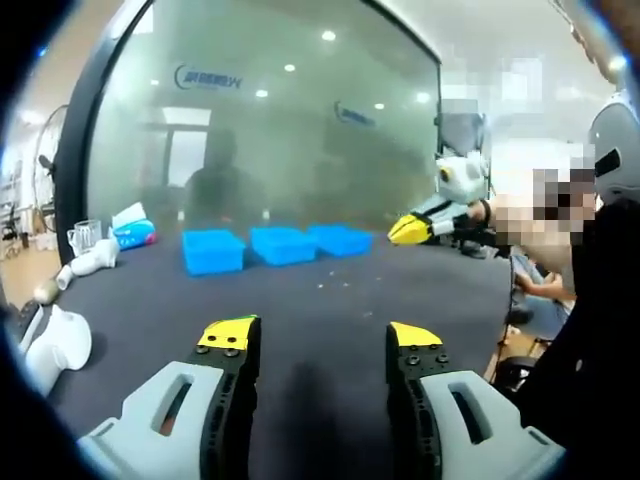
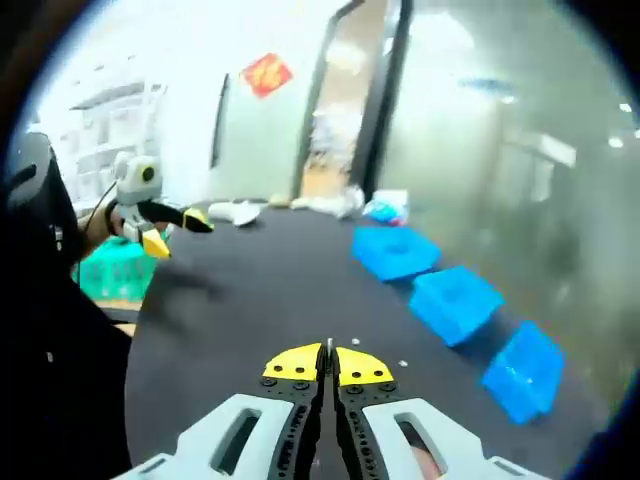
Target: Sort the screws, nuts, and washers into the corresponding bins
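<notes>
Left tongs (image 1: 316,340) wide; right tongs (image 2: 329,364) pinch thin screw (image 2: 329,347). Three blue bins (image 1: 283,245) in row, contents unreadable.

The left gripper view is riding low over the dark table (image 1: 330,300), looking straight across it toward the row of three blue bins (image 1: 283,244) standing in front of the glass wall (image 1: 270,120); the bins are sitting well away, at the far edge. The right gripper view is looking along the same table from the side of the bins (image 2: 455,300), so the row is running diagonally down its right half, much nearer, with the glass wall beyond. Both views are sharing the tabletop, the bins and the glass wall, and each is catching the other gripper off to its side.
</notes>
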Motion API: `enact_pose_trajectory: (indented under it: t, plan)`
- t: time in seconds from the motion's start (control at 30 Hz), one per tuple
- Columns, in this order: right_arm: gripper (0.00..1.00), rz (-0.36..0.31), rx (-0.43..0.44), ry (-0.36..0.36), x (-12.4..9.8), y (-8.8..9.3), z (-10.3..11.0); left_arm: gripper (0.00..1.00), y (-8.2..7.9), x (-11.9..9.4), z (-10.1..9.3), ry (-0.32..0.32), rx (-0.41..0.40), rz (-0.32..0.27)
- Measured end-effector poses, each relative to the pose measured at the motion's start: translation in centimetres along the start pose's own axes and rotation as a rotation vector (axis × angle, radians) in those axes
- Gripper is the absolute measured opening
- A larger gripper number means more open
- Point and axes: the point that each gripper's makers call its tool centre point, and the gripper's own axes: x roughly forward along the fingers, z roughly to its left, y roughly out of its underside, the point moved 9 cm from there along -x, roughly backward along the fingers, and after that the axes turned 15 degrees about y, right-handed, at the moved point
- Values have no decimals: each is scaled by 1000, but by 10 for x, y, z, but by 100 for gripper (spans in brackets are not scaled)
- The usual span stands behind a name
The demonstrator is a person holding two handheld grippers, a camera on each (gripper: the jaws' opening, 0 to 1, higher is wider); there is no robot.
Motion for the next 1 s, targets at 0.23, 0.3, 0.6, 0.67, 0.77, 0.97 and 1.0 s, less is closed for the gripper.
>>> enact_pose_trajectory:
  t: [0.23,0.3,0.6,0.67,0.77,0.97,1.0]
  plan:
    - [1,-132,79,179,-39,16,5,49,-1,4,-5,11,8,0]
    - [1,-160,96,232,-47,21,-4,49,-1,4,-6,13,6,1]
    - [1,-265,177,432,-79,29,-8,49,-1,3,-4,4,6,-10]
    - [1,-264,194,445,-80,31,-10,49,0,3,-3,3,5,-10]
    - [1,-279,203,467,-80,31,-14,49,2,2,-2,-5,5,-4]
    - [1,-329,221,507,-76,19,-28,49,3,0,0,-15,2,-8]
    - [1,-328,225,508,-75,18,-30,49,3,-1,0,-17,2,-10]
